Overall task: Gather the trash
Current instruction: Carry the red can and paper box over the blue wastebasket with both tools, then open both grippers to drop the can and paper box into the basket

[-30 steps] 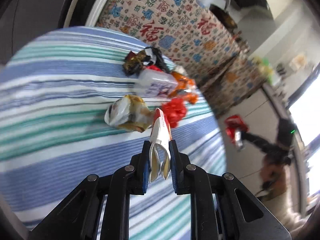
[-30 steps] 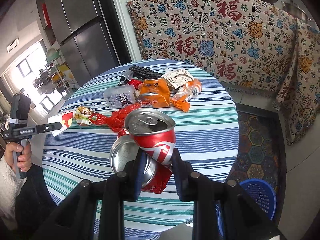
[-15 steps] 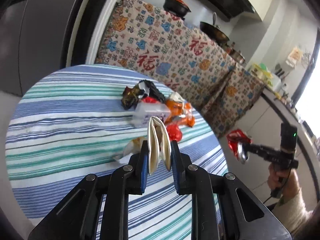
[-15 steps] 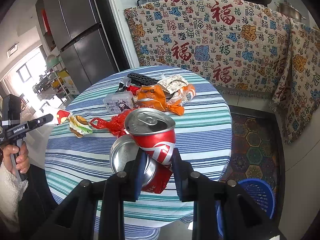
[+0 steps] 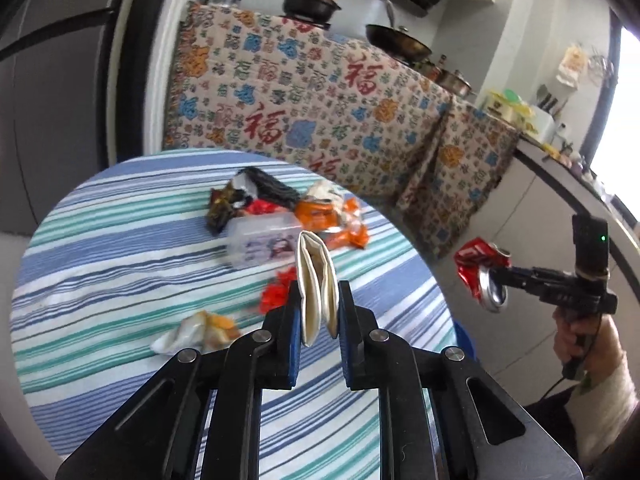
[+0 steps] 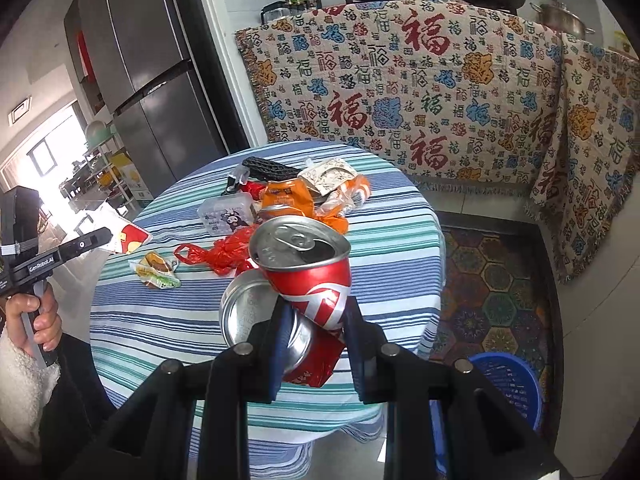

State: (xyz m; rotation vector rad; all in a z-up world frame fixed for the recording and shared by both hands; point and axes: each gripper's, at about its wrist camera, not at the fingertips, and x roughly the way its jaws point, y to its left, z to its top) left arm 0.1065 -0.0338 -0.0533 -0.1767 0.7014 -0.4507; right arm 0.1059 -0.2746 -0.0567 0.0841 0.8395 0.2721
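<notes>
My left gripper (image 5: pixel 318 304) is shut on a folded white and red wrapper (image 5: pixel 316 280) and holds it above the striped round table (image 5: pixel 100 264). My right gripper (image 6: pixel 314 316) is shut on a crushed red soda can (image 6: pixel 304 272) held off the table's right side, above the floor; the can also shows in the left wrist view (image 5: pixel 480 272). A blue basket (image 6: pixel 508 380) stands on the floor below my right gripper. On the table lie a crumpled wrapper (image 5: pixel 196 332), a red plastic bag (image 6: pixel 224 252), a clear box (image 5: pixel 264 240) and orange packets (image 6: pixel 288 200).
A patterned cloth (image 6: pixel 420 100) covers the counter behind the table. A grey fridge (image 6: pixel 148 72) stands at the left. A patterned rug (image 6: pixel 492 280) lies on the floor by the basket. Pots (image 5: pixel 308 4) sit on the counter.
My left gripper has lifted the wrapper up and away from the table and the view has swung right. My right gripper has drawn back and risen with the can.
</notes>
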